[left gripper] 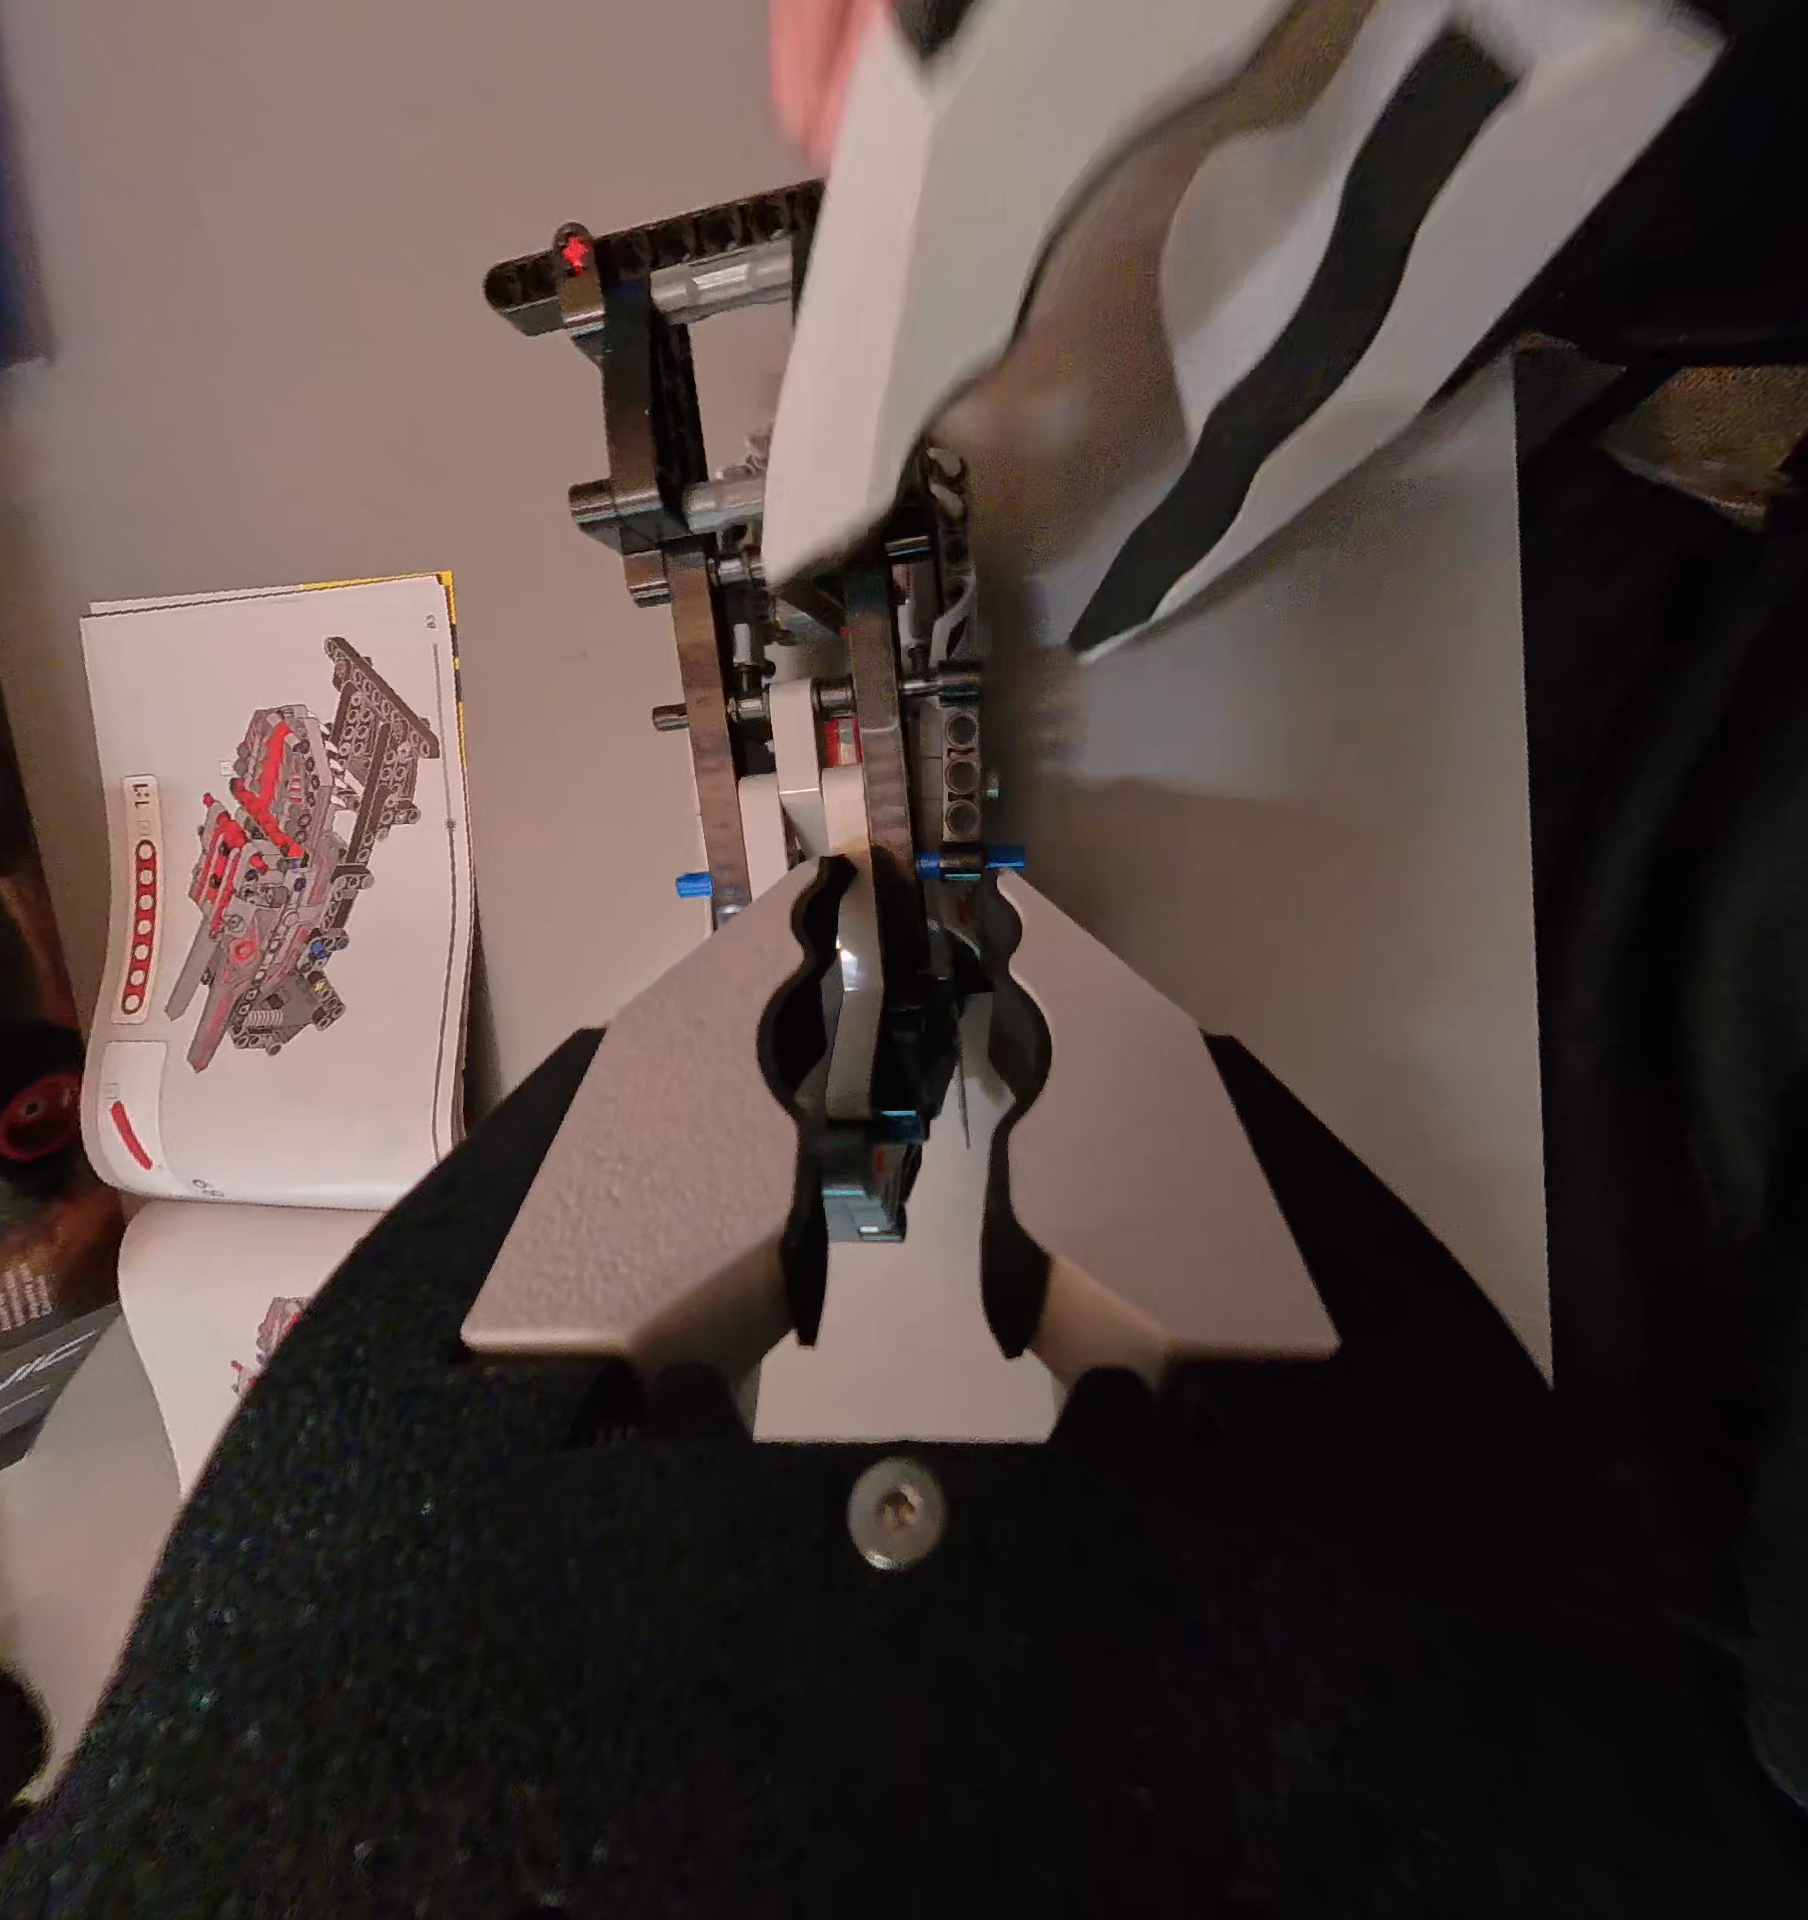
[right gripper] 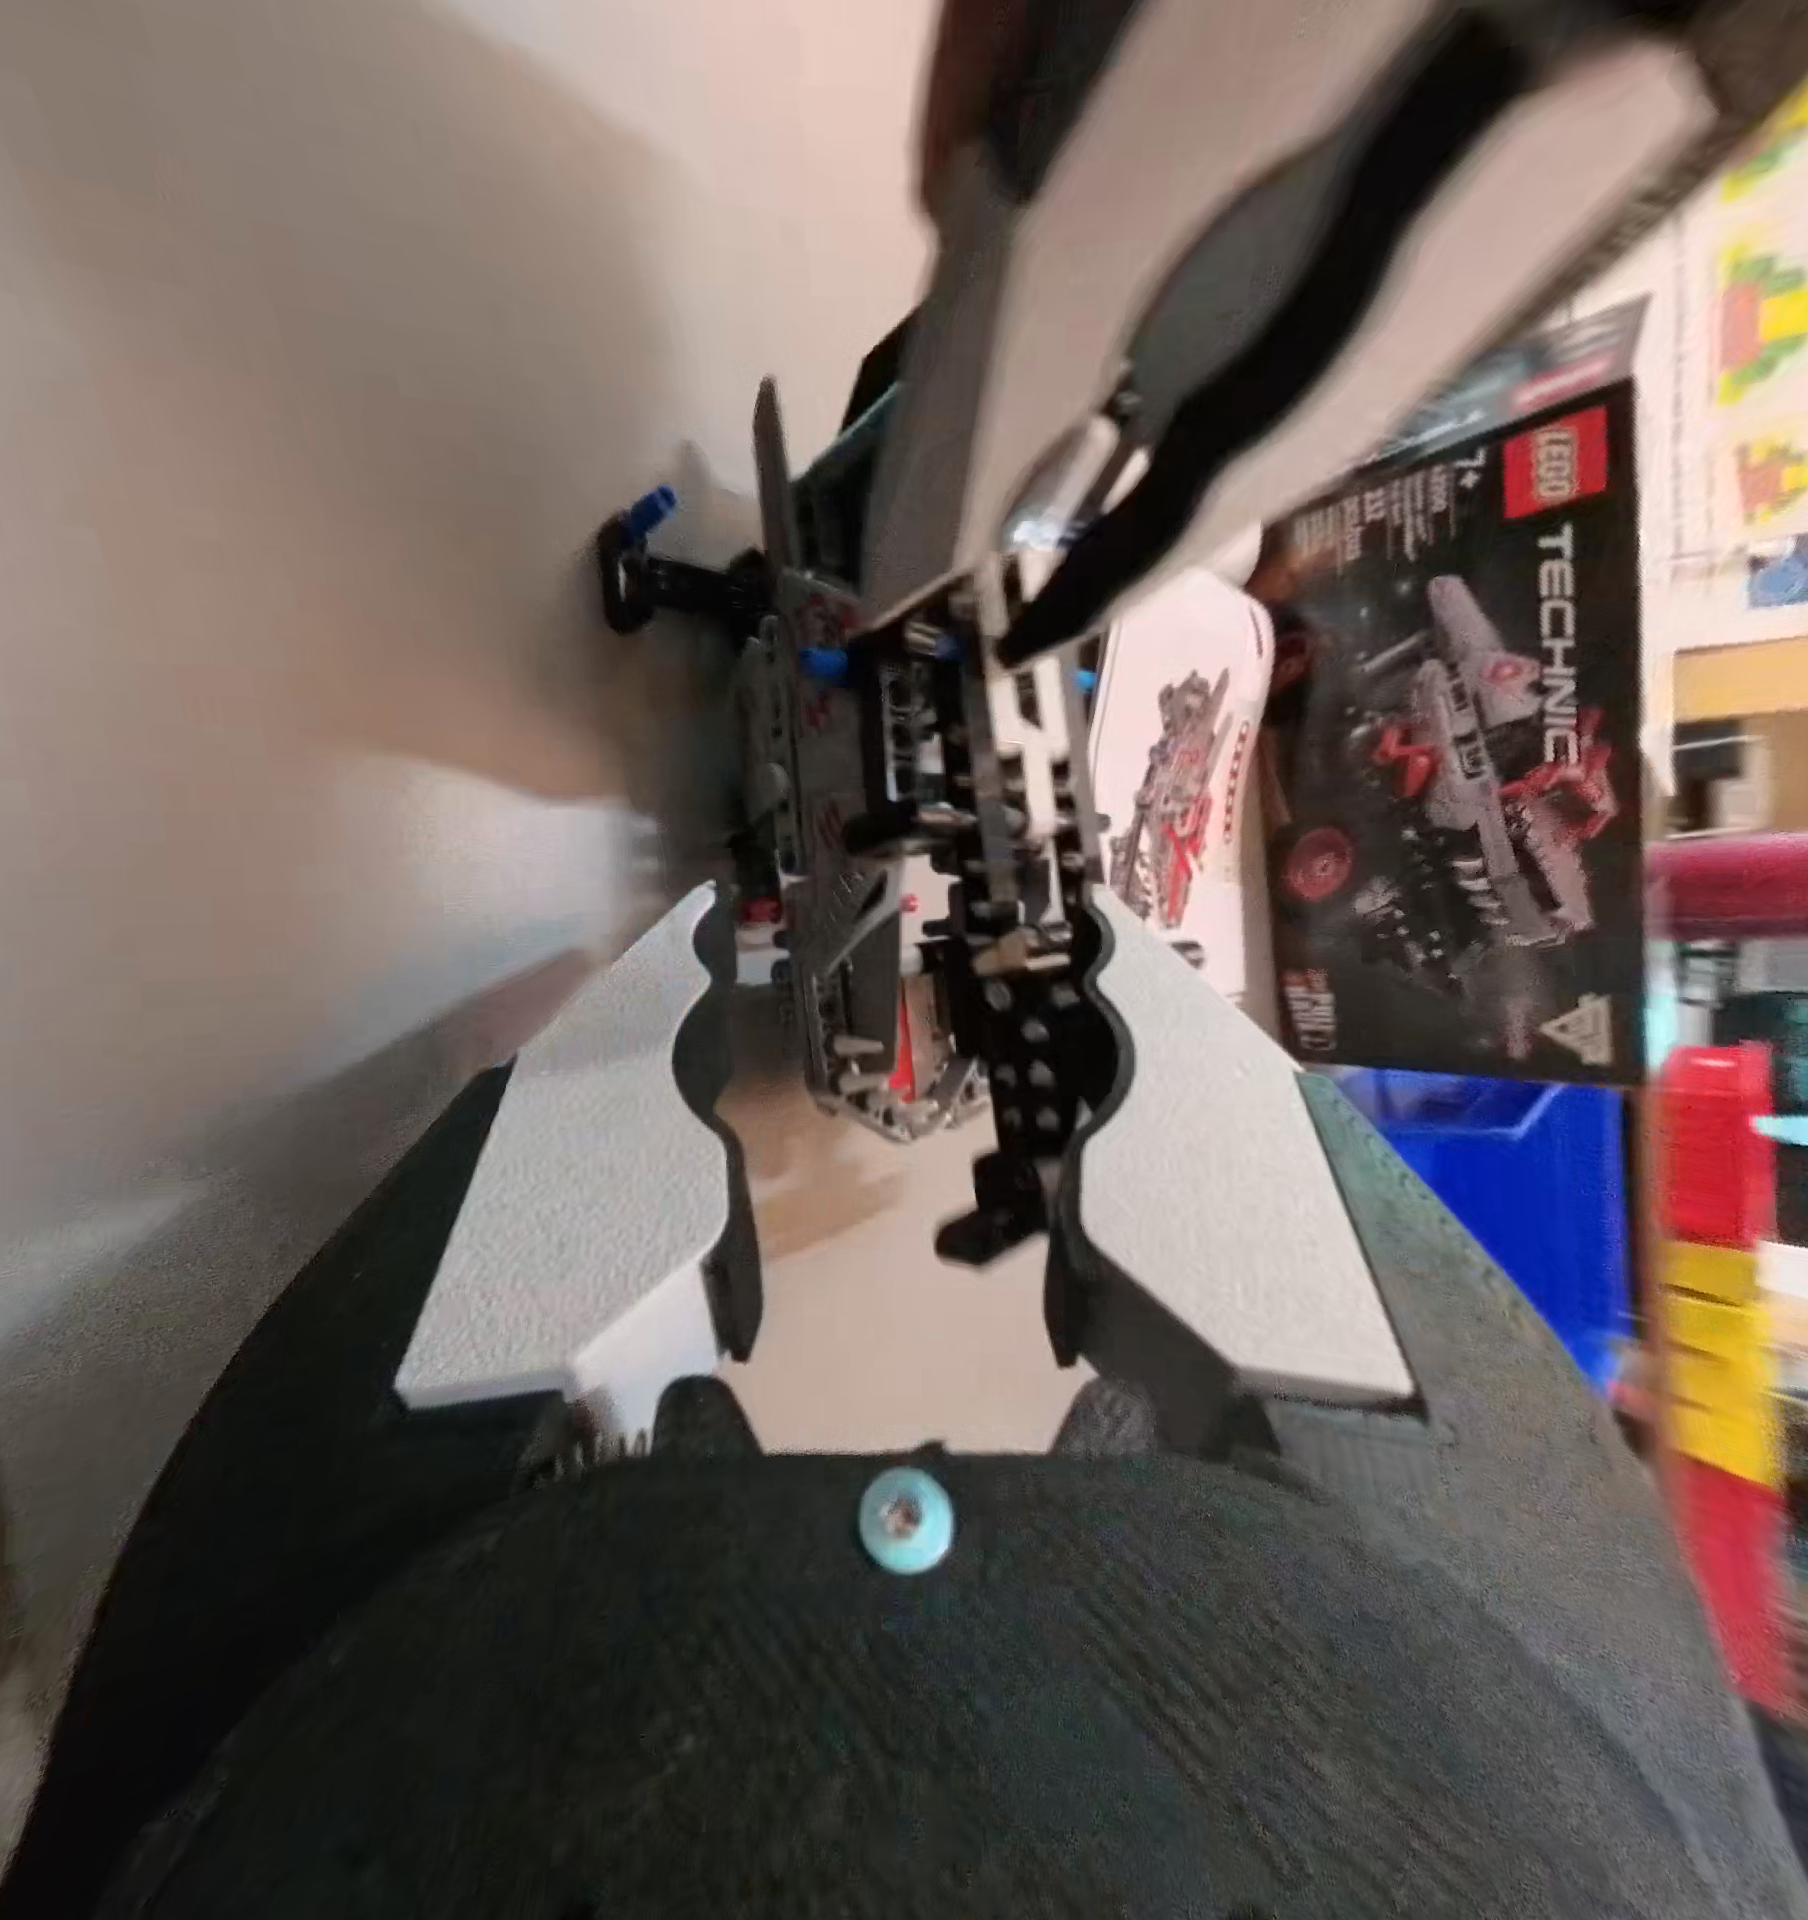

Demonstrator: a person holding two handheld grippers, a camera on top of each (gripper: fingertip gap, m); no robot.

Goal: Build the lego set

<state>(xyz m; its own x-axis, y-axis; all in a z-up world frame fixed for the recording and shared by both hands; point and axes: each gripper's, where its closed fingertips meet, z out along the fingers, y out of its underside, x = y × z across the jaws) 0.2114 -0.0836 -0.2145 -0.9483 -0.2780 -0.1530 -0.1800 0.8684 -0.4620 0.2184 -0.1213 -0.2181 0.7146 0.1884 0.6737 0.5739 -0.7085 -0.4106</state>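
Note:
The partly built lego model [left gripper: 671, 416], black and grey beams with red and blue pins, runs away from the camera in the left wrist view. My left gripper [left gripper: 915, 883] is shut on its near end. The right gripper's fingers [left gripper: 879, 312] come in blurred from the top and cover the model's far right part. In the right wrist view, my right gripper [right gripper: 905, 904] is open wide. The model [right gripper: 848, 831] lies between its jaws, with a black beam [right gripper: 1025, 1039] close to the right finger. The left gripper's fingers [right gripper: 1035, 343] hold the model from above.
An open instruction booklet [left gripper: 276, 883] lies on the beige table [left gripper: 256, 312] to the left of the model. The set's box [right gripper: 1451, 727] stands behind it, over a blue bin [right gripper: 1502, 1174]. Red wheels [left gripper: 38, 1117] lie at the far left. Dark clothing [left gripper: 1710, 935] fills the right. There is about 5 cm between the tips of the two grippers.

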